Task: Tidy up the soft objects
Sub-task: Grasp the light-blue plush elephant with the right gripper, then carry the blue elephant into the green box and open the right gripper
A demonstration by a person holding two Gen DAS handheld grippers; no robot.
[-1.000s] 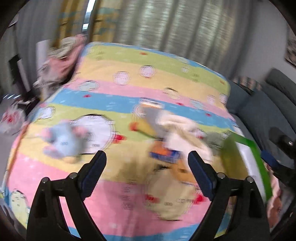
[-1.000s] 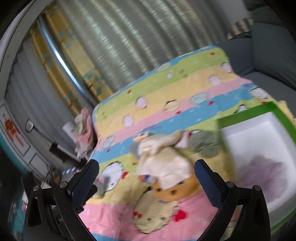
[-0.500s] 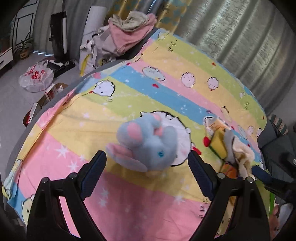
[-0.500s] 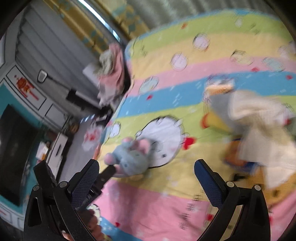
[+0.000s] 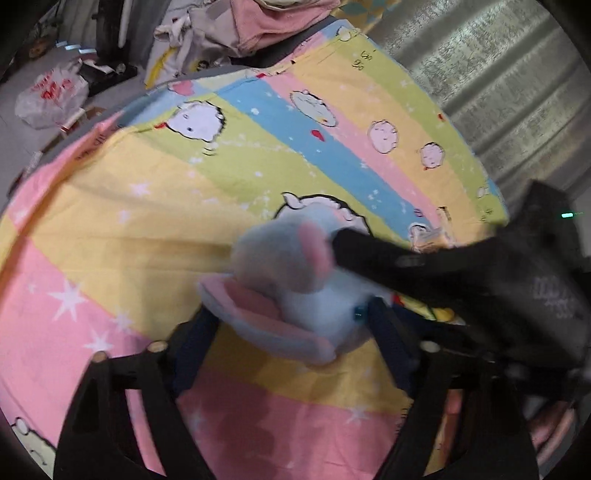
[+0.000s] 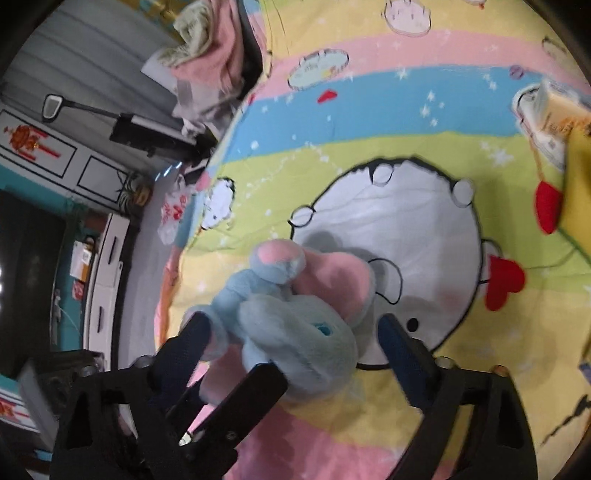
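The blue and pink plush toy (image 5: 295,291) lies on the bed's striped cartoon sheet (image 5: 155,206), over the large white cartoon face printed on it. In the left wrist view the toy sits between the two fingers of the left claw (image 5: 295,332), just ahead of the tips, with a pink-lined ear spread flat toward the camera. The left claw is released, its fingers wide apart, one on either side of the toy; contact cannot be confirmed because of blur.

In the right wrist view the same plush toy (image 6: 291,325) fills the gap of the right claw (image 6: 291,347), which is likewise spread wide, clasping nothing. A black finger of the other tool crosses in front of the toy low in that view, and the right claw's body reaches in from the right of the left view, one finger lying over the toy's top.

Judged relation: the toy's long axis runs roughly crosswise to both claws, from the ear side to the head side, so either would close across its length. Both are about equally near and crowd the same item. Risk: the two tools foul each other if both close.

Outward: a yellow soft item (image 6: 576,177) lies well apart at the right edge; a pile of pink and beige clothes (image 5: 258,22) sits beyond the bed.
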